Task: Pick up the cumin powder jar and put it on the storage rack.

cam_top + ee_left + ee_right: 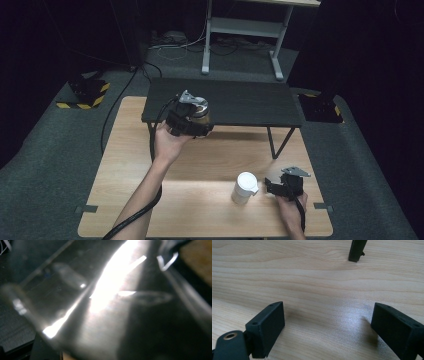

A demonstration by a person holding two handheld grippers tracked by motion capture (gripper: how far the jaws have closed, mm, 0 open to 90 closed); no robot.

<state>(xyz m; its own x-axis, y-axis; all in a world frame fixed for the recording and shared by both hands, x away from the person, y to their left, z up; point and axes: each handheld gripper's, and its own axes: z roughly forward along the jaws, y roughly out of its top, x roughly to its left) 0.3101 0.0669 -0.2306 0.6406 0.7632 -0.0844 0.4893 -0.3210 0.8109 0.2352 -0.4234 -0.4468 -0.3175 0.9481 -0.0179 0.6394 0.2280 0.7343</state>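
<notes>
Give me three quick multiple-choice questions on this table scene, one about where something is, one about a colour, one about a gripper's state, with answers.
1. Where is the left gripper?
A. at the front edge of the black shelf
B. on the floor
C. beside the white cup

2. What colour is the cup standing on the wooden table?
A. red
B. white
C. green

3. How do the right gripper's fingers stand?
A. clamped on the cup
B. clamped on the shelf leg
C. spread apart with nothing between them

Answers: 1 A, the high view shows it held up at the shelf's front edge, gripping a shiny metal container. 2 B, the cup is plain white. 3 C, the right gripper view shows bare wood between the two fingers.
</notes>
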